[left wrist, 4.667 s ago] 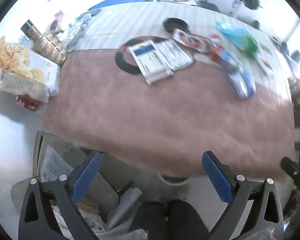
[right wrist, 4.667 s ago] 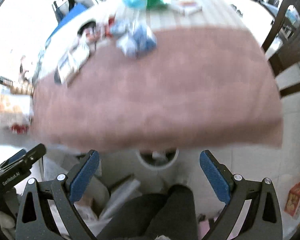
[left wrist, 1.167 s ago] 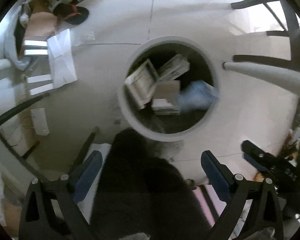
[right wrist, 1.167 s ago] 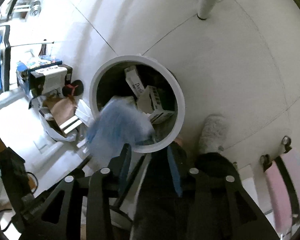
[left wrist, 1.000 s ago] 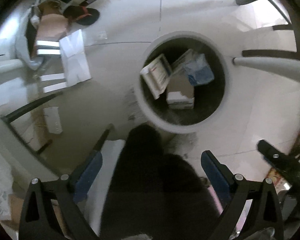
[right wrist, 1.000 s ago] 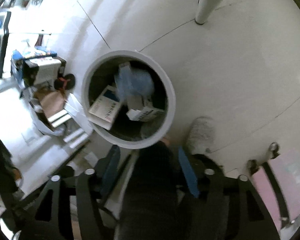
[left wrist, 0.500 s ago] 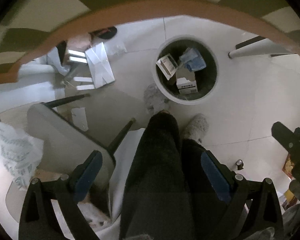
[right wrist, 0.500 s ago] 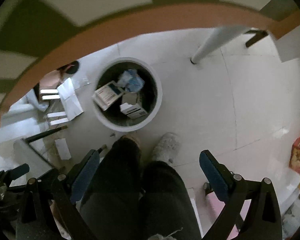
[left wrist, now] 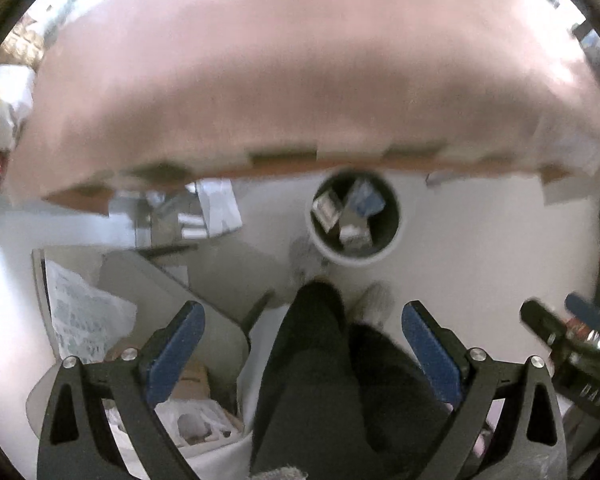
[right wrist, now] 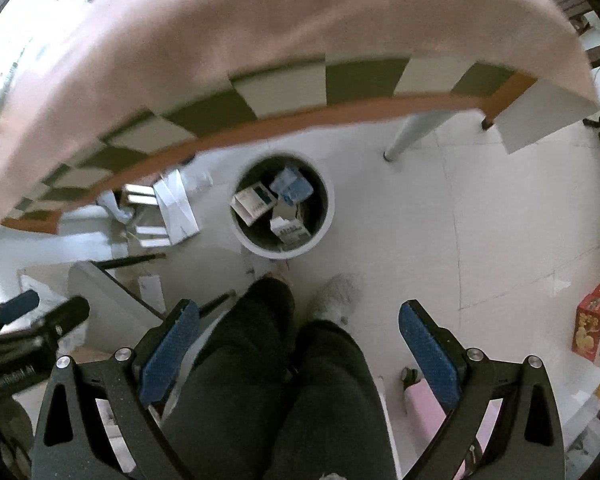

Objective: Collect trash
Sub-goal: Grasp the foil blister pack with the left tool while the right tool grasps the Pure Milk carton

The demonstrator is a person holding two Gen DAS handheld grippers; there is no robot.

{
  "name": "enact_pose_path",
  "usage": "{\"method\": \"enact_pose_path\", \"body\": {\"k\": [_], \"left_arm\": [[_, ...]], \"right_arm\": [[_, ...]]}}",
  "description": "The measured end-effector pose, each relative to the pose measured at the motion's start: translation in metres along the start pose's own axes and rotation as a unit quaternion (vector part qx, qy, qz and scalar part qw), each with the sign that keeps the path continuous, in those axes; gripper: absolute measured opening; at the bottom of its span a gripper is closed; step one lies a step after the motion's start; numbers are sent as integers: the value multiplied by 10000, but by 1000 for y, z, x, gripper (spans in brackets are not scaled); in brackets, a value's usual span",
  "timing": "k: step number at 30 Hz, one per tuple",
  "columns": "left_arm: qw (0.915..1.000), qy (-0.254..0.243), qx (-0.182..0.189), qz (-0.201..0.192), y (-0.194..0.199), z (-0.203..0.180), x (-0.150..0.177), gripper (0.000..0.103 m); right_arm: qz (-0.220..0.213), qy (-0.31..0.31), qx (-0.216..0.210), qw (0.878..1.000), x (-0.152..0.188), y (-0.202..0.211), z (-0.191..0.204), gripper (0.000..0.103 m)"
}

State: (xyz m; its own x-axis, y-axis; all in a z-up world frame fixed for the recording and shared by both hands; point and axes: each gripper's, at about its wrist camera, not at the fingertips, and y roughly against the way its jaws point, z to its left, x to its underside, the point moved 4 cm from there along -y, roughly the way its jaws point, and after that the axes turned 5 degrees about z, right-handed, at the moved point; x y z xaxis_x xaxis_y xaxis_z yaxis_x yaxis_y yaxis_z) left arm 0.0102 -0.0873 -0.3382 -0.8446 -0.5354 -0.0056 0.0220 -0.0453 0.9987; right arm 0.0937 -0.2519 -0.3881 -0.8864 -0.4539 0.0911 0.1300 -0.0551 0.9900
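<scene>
A round white trash bin (right wrist: 327, 216) stands on the floor under the table edge; it also shows in the left wrist view (left wrist: 396, 236). Inside lie a blue wrapper (right wrist: 294, 188), a white and blue box (right wrist: 254, 202) and another small box (right wrist: 290, 229). My left gripper (left wrist: 302, 324) is open and empty, held above the person's legs. My right gripper (right wrist: 298, 322) is open and empty too, also above the legs and well above the bin.
The table's pink cloth (left wrist: 300, 80) with a checkered hem (right wrist: 284, 92) fills the upper part of both views. A table leg (right wrist: 414, 130) stands right of the bin. A chair with bags (left wrist: 84, 312) is at the left. A red box (right wrist: 592, 328) sits on the floor at right.
Both grippers have risen and tilted up from over the bin to table-edge height. The blue wrapper left the right gripper and now lies in the bin. The right gripper has opened.
</scene>
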Motion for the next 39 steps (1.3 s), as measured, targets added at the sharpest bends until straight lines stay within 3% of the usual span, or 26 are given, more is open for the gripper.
{"method": "enact_pose_path", "body": {"k": [5, 10, 14, 19, 24, 30, 34, 36, 39], "left_arm": [[9984, 113, 262, -497, 49, -3, -45, 101], [9942, 188, 459, -949, 92, 2, -103, 101], [9913, 251, 425, -1223, 112, 13, -156, 101], [9902, 569, 410, -1208, 107, 41, -228, 101], [9899, 1090, 320, -846, 79, 66, -285, 101], [9831, 1653, 734, -298, 37, 84, -333, 101], [9766, 1864, 1070, -63, 17, 80, -353, 100], [9746, 1955, 1088, 31, 10, 78, -361, 99], [9793, 1837, 836, -165, 12, 71, -371, 98]], "right_arm": [[-241, -70, -248, 9994, -18, 50, 2, 101], [-499, -151, -408, 9978, -59, 95, 12, 101], [-768, -292, -485, 9954, -111, 129, 19, 101], [-1136, -316, -449, 9920, -191, 154, 39, 101], [-1221, 187, -144, 9922, -299, 143, 86, 101], [-802, 1345, 738, 9849, -408, 95, 148, 101], [-391, 1852, 1054, 9763, -436, 62, 171, 98], [-272, 1899, 1098, 9753, -437, 54, 172, 77], [-271, 1713, 1082, 9789, -430, 55, 161, 72]]}}
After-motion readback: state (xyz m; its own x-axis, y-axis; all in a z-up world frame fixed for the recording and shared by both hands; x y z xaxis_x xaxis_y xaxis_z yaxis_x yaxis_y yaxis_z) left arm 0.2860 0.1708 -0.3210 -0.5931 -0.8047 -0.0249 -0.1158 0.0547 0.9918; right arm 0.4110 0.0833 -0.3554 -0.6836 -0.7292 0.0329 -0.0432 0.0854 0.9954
